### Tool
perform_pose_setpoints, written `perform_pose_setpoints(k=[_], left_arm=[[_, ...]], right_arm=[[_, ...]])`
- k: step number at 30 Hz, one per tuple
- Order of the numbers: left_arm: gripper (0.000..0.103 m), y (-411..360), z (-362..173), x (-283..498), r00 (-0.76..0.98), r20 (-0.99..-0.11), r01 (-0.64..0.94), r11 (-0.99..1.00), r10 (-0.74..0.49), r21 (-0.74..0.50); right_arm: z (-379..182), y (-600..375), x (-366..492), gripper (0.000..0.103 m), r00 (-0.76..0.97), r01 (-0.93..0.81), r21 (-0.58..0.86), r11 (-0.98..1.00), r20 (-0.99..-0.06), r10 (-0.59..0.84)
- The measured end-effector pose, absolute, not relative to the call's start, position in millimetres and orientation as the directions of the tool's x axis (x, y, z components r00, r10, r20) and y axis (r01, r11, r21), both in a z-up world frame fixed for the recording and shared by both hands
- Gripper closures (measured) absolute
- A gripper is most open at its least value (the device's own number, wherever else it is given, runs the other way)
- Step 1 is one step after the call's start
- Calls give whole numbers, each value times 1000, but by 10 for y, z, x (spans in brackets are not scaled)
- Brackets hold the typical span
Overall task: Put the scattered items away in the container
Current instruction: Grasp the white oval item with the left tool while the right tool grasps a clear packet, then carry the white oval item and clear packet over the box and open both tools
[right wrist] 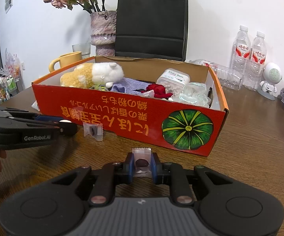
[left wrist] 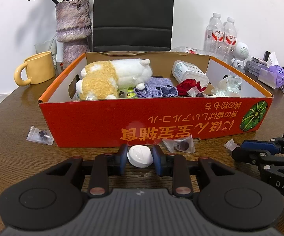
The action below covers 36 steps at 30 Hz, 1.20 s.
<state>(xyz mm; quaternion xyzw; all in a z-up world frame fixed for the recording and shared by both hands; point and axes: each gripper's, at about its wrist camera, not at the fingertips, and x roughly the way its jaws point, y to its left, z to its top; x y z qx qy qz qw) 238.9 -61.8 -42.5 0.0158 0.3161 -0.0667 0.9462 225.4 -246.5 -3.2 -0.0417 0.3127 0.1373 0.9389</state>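
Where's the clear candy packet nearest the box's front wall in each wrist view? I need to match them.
Left wrist: clear candy packet lies right of centre, at the foot of the orange box, just beyond the left gripper.
Right wrist: it lies left of centre, beside the left gripper's tip.
Shared landmark: the box's green pumpkin print.

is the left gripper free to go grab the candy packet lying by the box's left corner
Probably not yet. The left gripper is already shut on a white oval item, so it would need to drop that first. Otherwise, bare table lies between it and the candy packet beside the orange box.
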Motion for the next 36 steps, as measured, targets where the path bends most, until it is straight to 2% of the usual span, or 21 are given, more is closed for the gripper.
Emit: perform_pose_setpoints(k=[7, 12, 17, 21, 27, 36], left_arm=[[74, -455, -369, 2123, 811, -570, 112, 991, -133, -71], [74, -210, -86, 1795, 849, -488, 133, 976, -202, -173], [74, -164, 361, 1744, 894, -379, 185, 968, -237, -168], [74, -244, 575, 1943, 912, -323, 220, 966, -253, -136], [74, -382, 463, 2550, 901, -367, 202, 973, -230, -114], [74, -427, 80, 3060, 875, -441, 157, 979, -200, -133]], right_arm=[[13, -2456, 2117, 87, 781, -295, 12, 956, -573, 248], [253, -2420, 1851, 87, 818, -326, 41, 945, -488, 304], [630, -2388, 1821, 87, 855, -341, 69, 938, -392, 340], [878, -2336, 2050, 87, 884, -310, 50, 949, -351, 307], [891, -2289, 2606, 87, 896, -258, 96, 961, -350, 275], [442, -2259, 3183, 87, 839, -258, 73, 963, -477, 261]])
